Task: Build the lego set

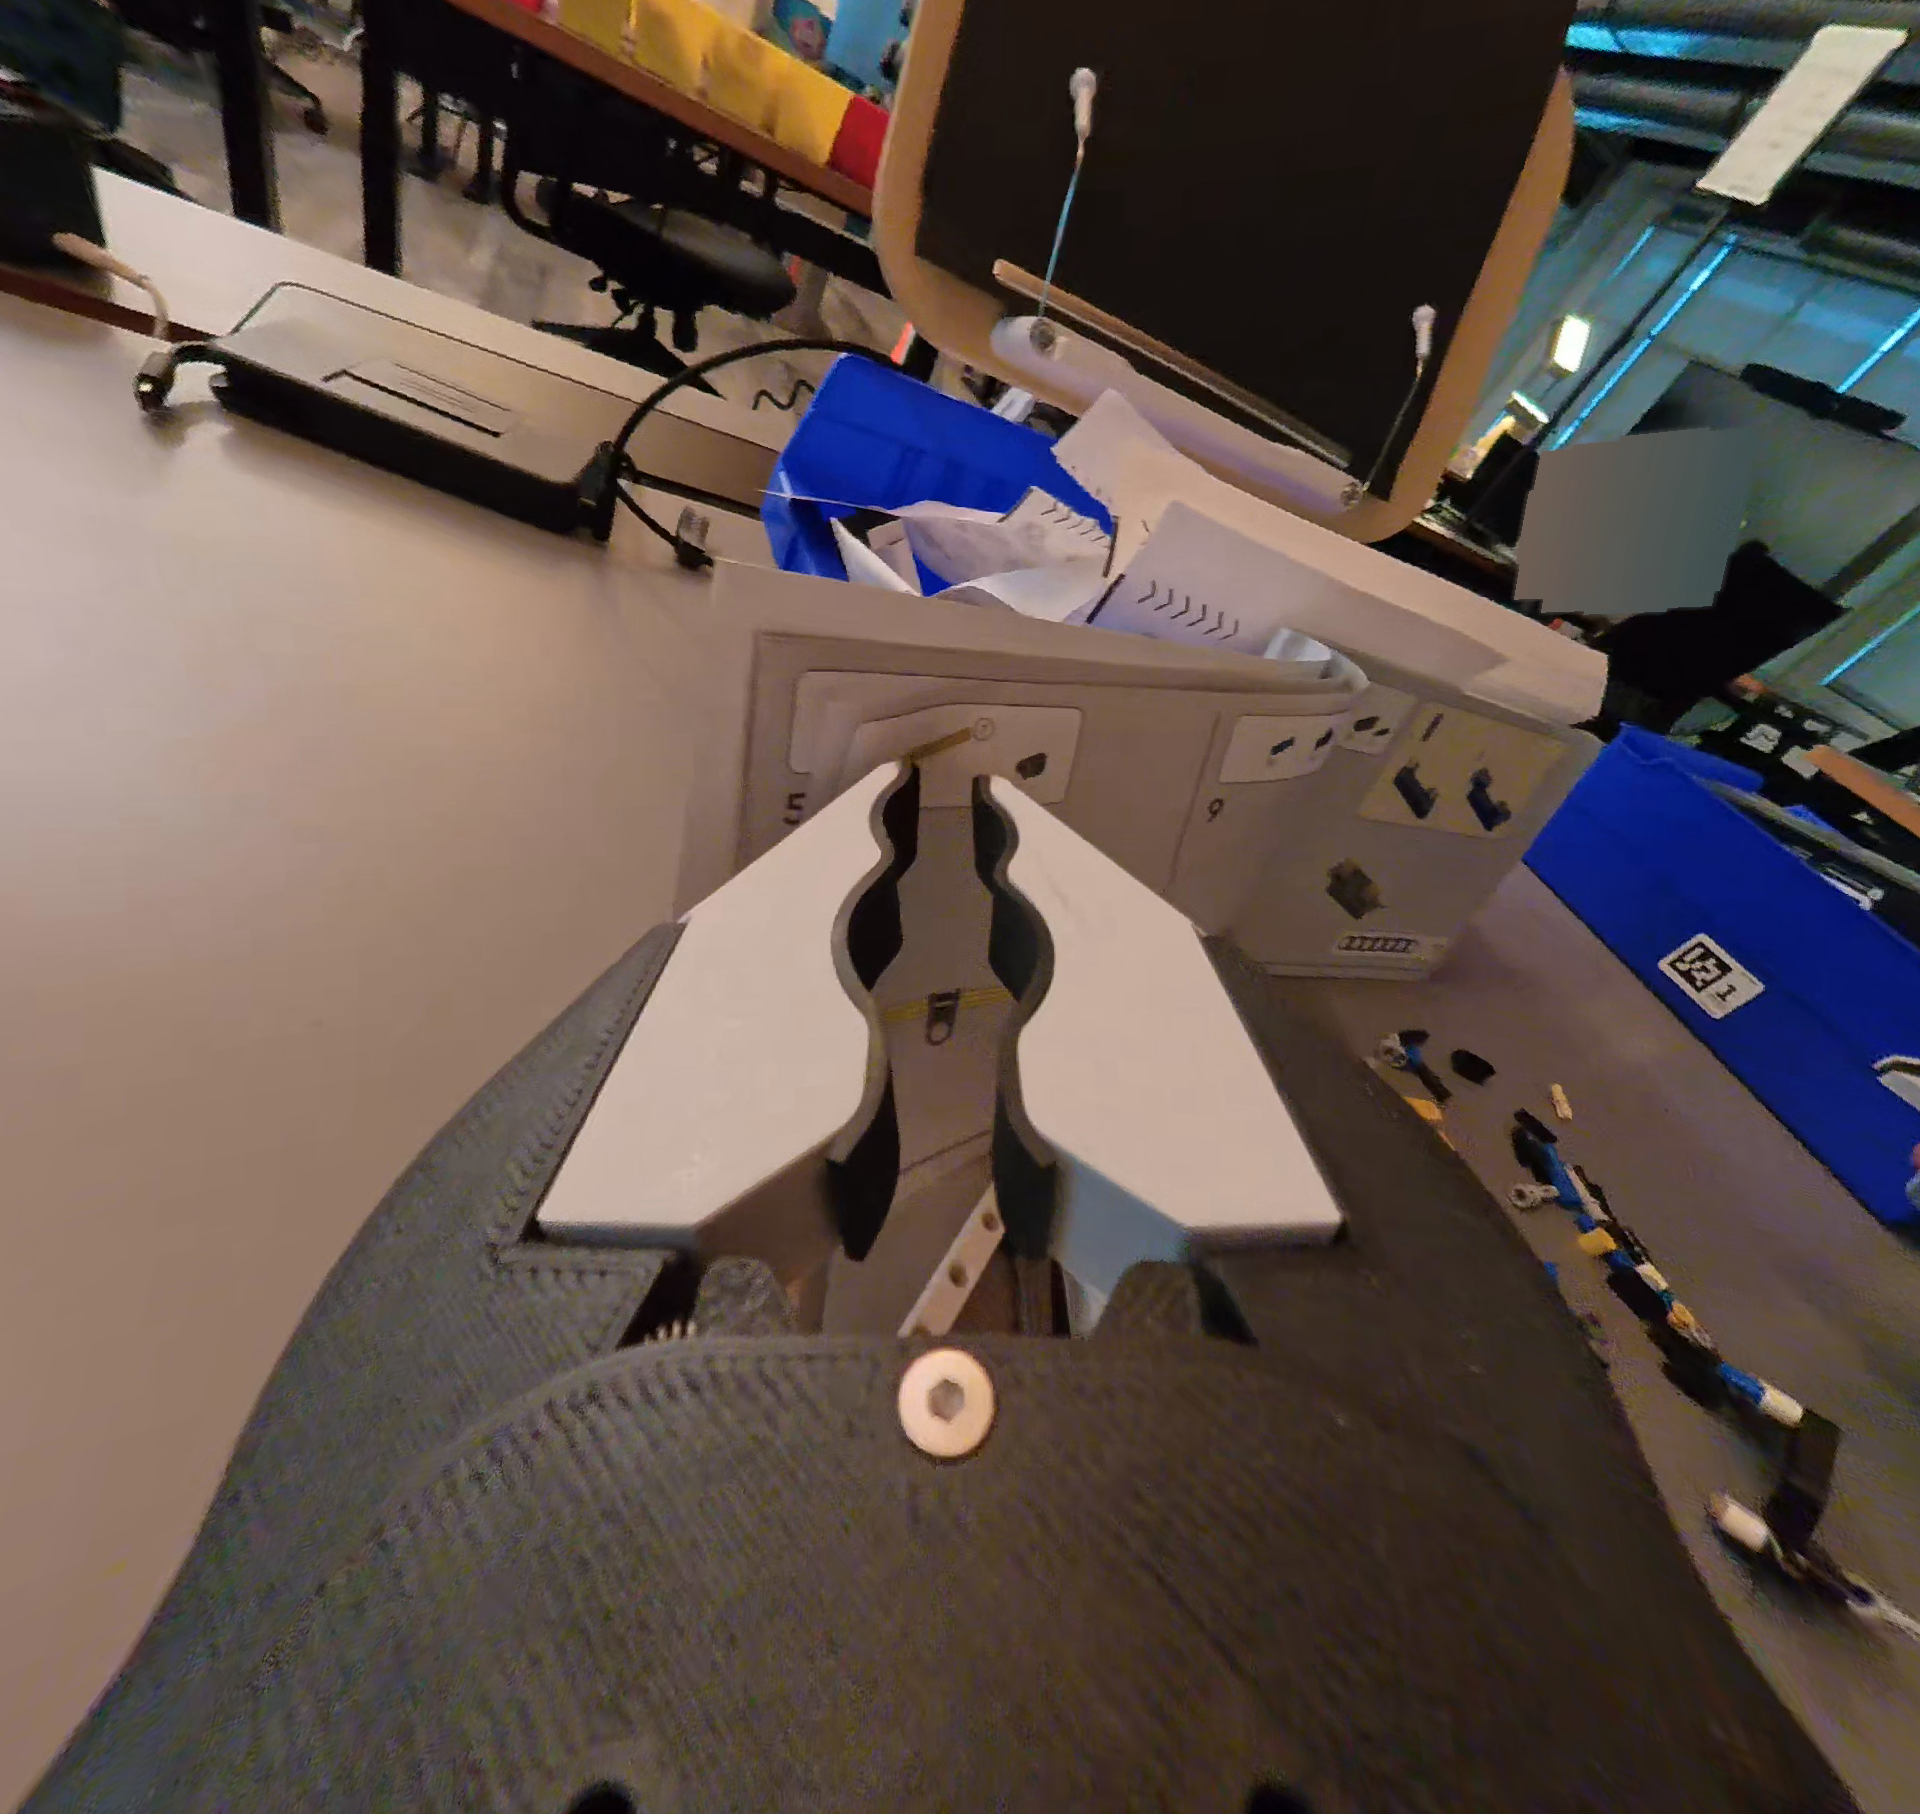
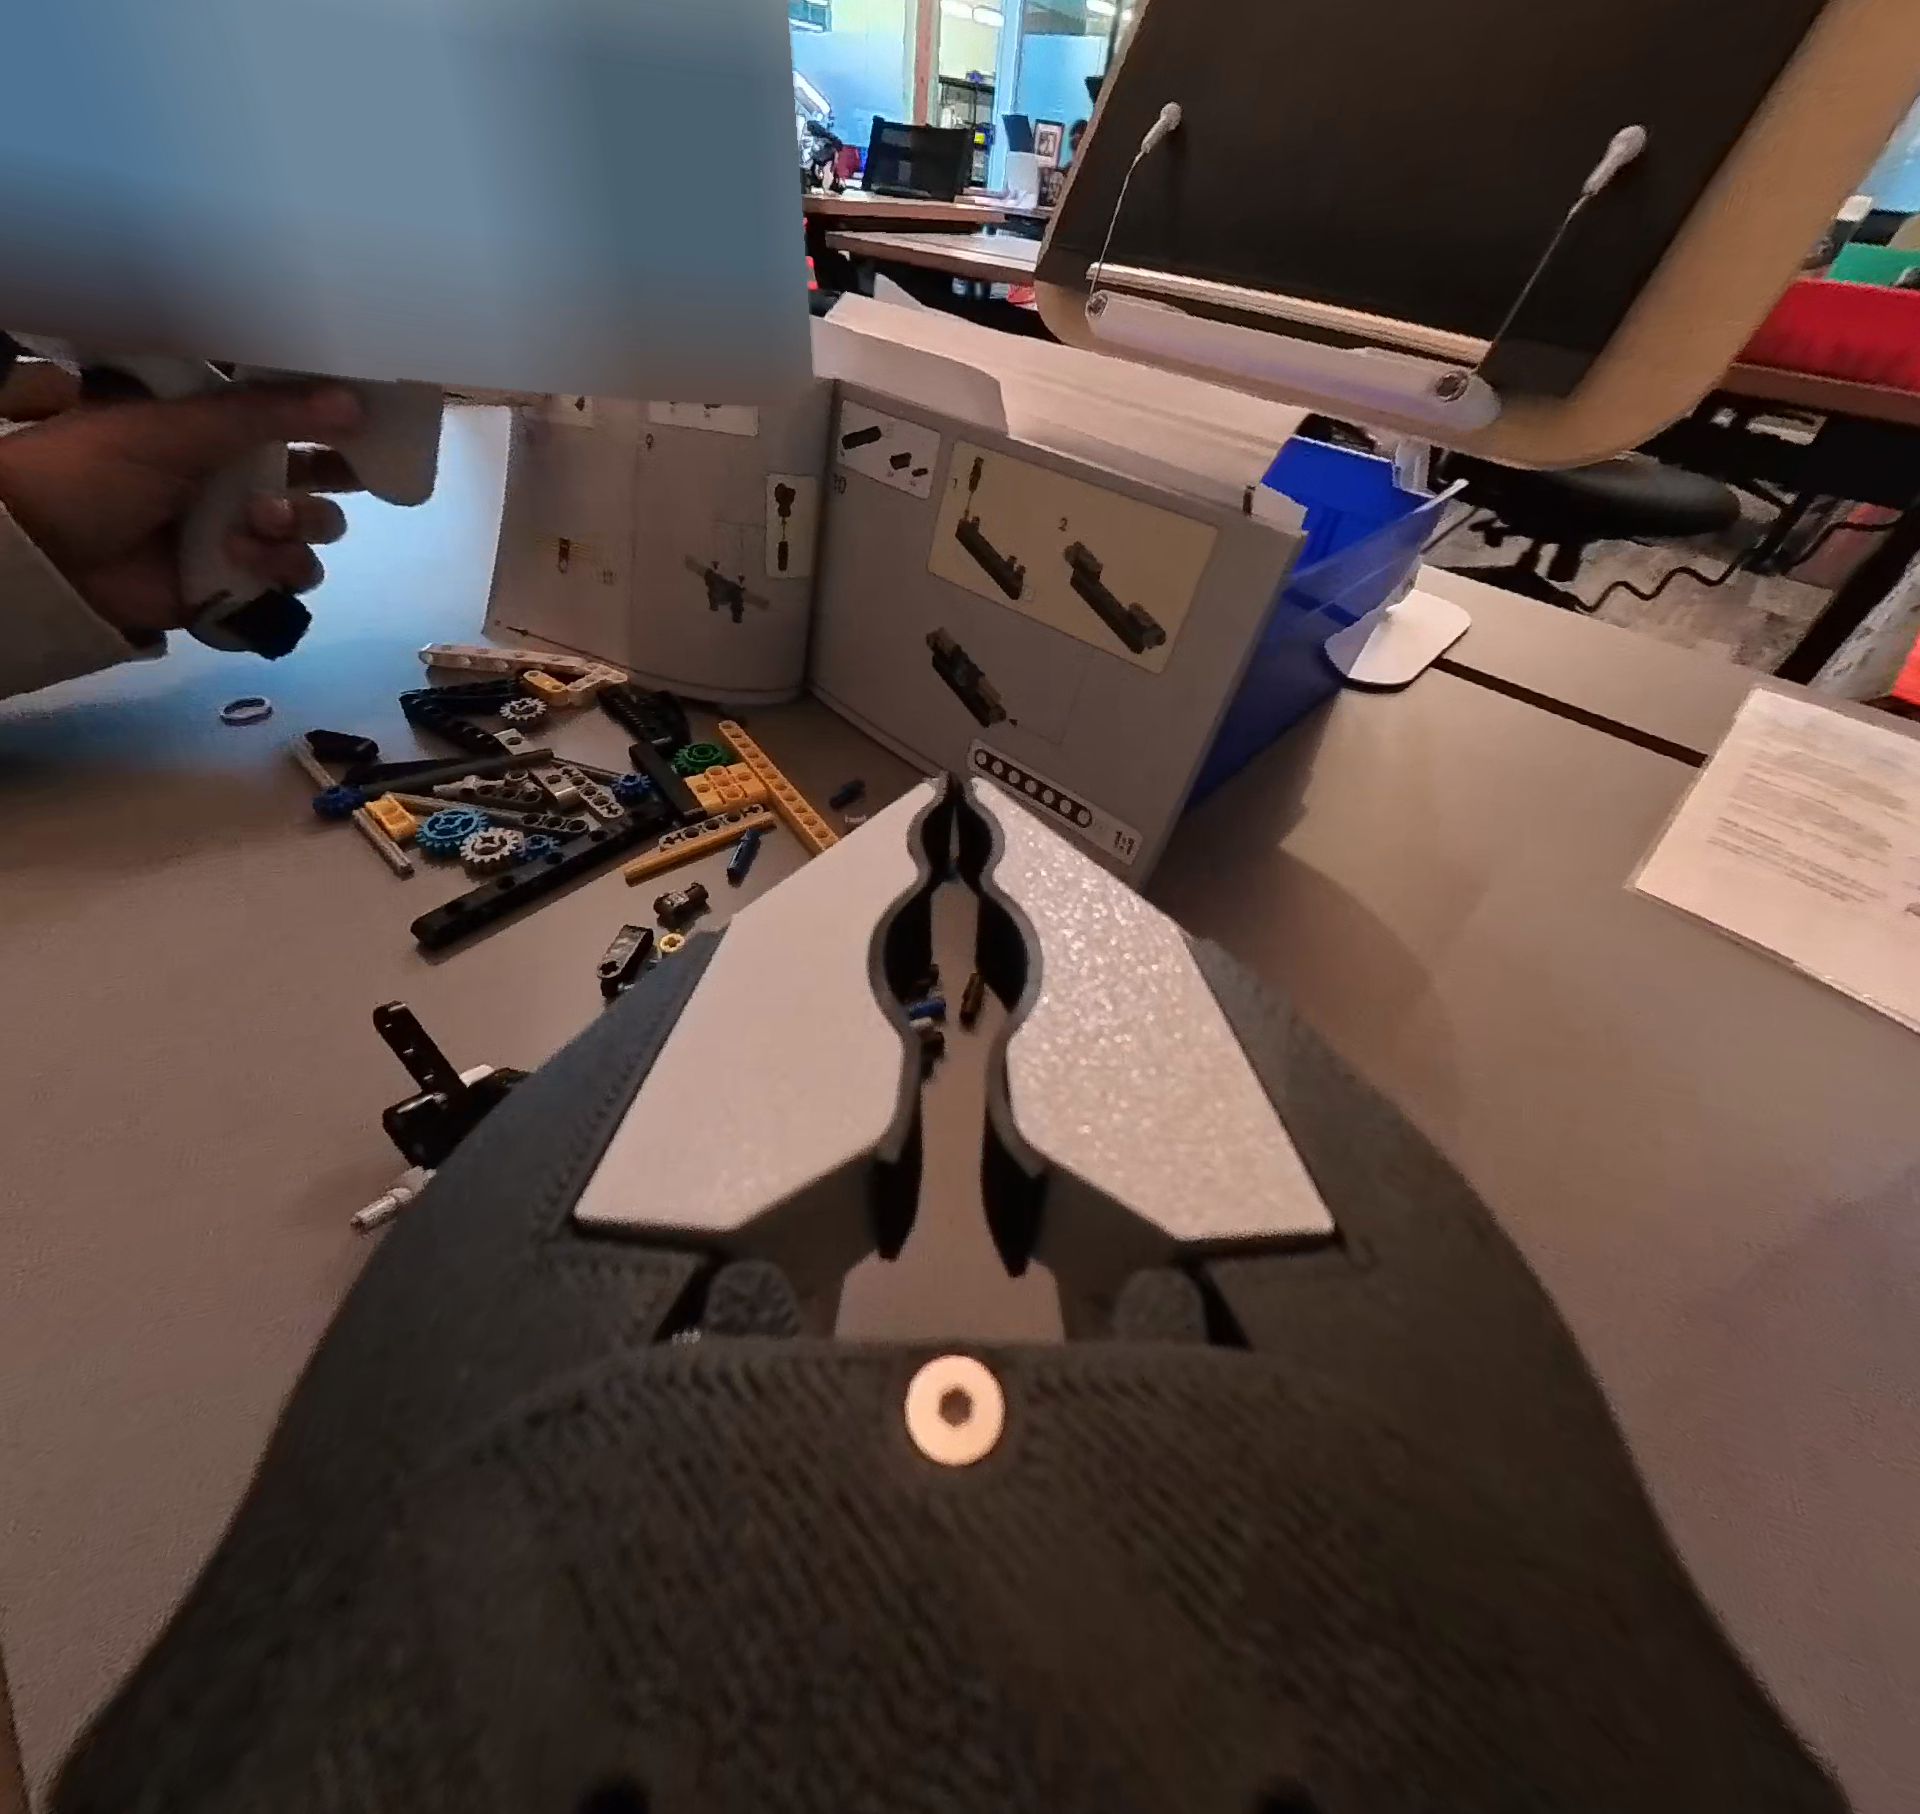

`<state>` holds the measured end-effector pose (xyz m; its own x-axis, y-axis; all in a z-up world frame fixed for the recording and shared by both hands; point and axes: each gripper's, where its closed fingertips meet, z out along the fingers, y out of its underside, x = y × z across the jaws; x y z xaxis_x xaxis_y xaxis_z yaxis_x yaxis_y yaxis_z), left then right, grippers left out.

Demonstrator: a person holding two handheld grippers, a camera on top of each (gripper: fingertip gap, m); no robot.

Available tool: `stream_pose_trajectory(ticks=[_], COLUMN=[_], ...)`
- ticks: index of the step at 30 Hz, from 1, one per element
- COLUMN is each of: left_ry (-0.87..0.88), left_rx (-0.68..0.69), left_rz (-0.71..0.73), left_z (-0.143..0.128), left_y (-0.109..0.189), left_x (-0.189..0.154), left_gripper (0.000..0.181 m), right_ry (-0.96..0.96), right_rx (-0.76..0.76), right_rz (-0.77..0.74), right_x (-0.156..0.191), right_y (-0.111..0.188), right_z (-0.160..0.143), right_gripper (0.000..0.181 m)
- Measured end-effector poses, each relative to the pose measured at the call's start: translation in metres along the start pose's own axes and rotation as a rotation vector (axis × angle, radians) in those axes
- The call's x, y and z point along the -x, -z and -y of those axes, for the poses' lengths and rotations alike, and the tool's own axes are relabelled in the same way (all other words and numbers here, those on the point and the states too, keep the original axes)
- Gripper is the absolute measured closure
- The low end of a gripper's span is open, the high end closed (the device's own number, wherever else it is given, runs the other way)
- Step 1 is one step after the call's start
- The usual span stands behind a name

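grey desk (image 2: 208,1089) fills both views, with an open office of other tables and chairs far behind. an instruction booklet (image 2: 997,601) stands open at the far middle of the desk, propped against a blue bin (image 1: 883,455) stuffed with paper. a tilted book stand (image 2: 1455,154) hangs over it.

the left gripper (image 1: 943,777) points at the booklet's left page, its tips parted by a narrow gap, nothing between them.

the right gripper (image 2: 958,790) has its tips pressed together and empty, aimed at the booklet's lower right page.

loose lego pieces (image 2: 561,798) lie scattered on the desk left of the right gripper, near the booklet. a person's hand (image 2: 156,528) is at far left.
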<state>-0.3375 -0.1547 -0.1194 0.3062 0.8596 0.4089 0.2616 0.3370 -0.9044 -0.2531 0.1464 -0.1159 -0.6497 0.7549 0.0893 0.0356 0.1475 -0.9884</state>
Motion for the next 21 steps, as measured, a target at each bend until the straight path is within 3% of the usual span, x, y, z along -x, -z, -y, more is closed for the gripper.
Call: stream_pose_trajectory(ticks=[13,21], left_ry=[-0.045,-0.033], left_rx=[0.053,0.07], left_rz=[-0.08,-0.08], left_z=[-0.024,-0.027], left_y=[-0.001,-0.002], left_x=[-0.035,-0.032], left_gripper=[0.163,0.155], right_ry=[-0.065,-0.037], right_rx=[0.01,0.045], right_rz=[-0.005,-0.004], right_x=[-0.009,-0.006], right_y=[0.002,-0.001], right_z=[-0.009,-0.016], right_gripper=[0.181,0.181])
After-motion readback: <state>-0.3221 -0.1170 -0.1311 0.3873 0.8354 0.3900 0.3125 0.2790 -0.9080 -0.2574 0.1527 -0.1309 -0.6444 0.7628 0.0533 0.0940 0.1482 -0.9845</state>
